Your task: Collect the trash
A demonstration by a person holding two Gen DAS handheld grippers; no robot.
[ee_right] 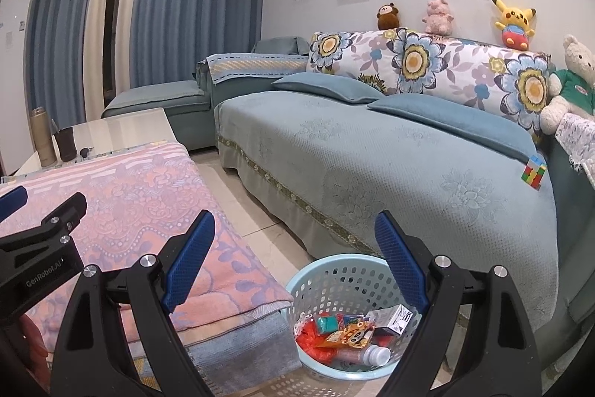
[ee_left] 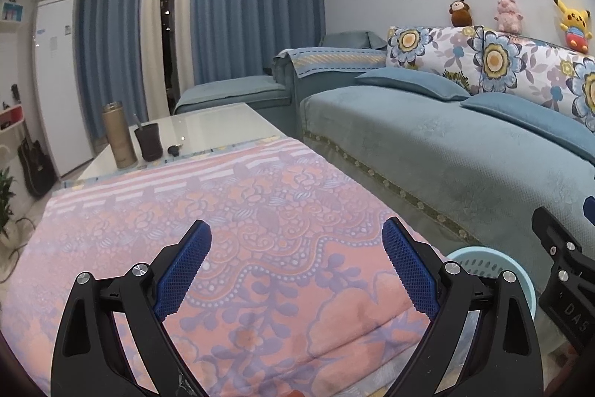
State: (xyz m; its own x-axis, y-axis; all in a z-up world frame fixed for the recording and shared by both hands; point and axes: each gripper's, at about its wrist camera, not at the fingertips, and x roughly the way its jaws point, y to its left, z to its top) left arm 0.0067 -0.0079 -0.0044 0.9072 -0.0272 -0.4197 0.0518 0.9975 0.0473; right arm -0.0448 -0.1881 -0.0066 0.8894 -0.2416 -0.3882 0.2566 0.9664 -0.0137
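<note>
Left gripper point(ee_left: 296, 239) apart, labelled "GenRobot.AI", right gripper point(ee_right: 295, 231) apart, trash point(ee_right: 349, 332) inside basket point(ee_right: 334, 276)

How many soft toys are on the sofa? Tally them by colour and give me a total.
Brown toy: 1
Pink toy: 1
Yellow toy: 1
Cream bear: 1
Total: 4

Pink floral blanket point(ee_left: 230, 248) over the table point(ee_left: 208, 125); thermos point(ee_left: 119, 136), dark cup point(ee_left: 148, 142) on glass
</note>
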